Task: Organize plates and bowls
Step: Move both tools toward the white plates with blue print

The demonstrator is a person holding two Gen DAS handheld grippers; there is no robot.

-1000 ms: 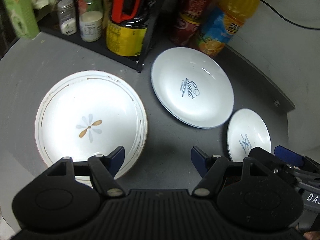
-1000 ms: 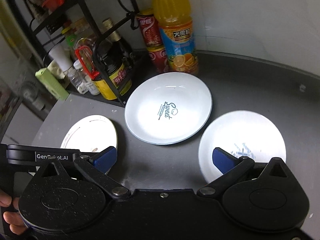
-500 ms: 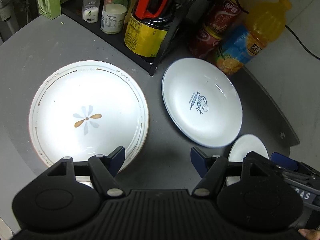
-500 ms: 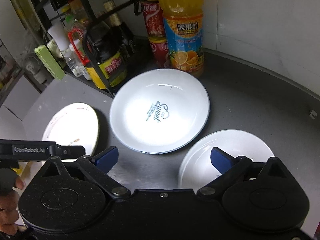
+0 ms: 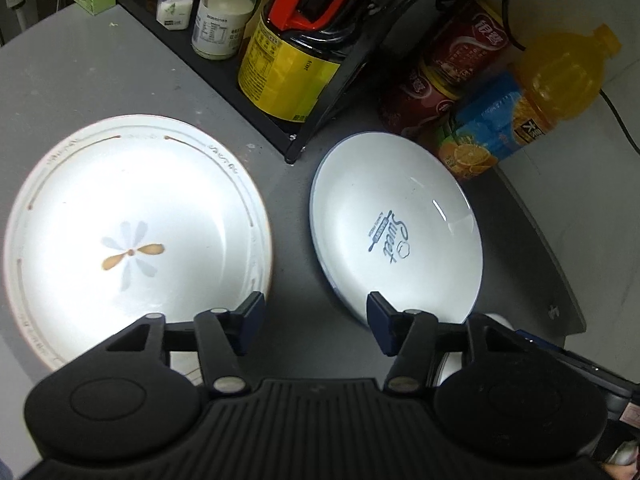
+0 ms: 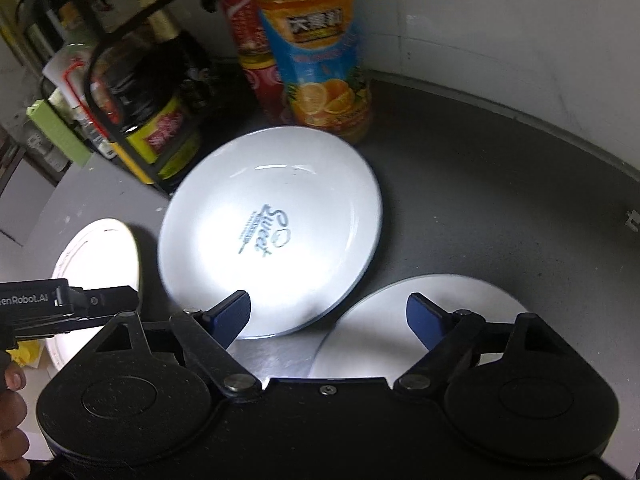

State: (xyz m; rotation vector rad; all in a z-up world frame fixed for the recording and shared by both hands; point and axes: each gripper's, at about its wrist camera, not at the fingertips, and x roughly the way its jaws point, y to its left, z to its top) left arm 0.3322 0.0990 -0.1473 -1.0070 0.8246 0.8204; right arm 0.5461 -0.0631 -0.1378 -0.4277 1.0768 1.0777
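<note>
Lower frame, both views: your left hand-held gripper [image 5: 315,320] and right hand-held gripper [image 6: 328,314] hover with jaws wide and empty, ready to straddle a rim. Lower right of the right view: the small plate [image 6: 404,320] lies flat on the worktop [image 6: 500,208]. Centre: the Sweet plate [image 5: 394,236] sits apart from it. Left: the flower plate [image 5: 132,236], largest, likely the stack's base. Top: the orange bottle [image 5: 532,104] and rack [image 5: 344,76] limit reach.

Grey countertop [image 5: 100,76], pale tiled wall [image 6: 500,20], black wire rack [image 5: 332,92] crowded with jars, harsh overhead glare
</note>
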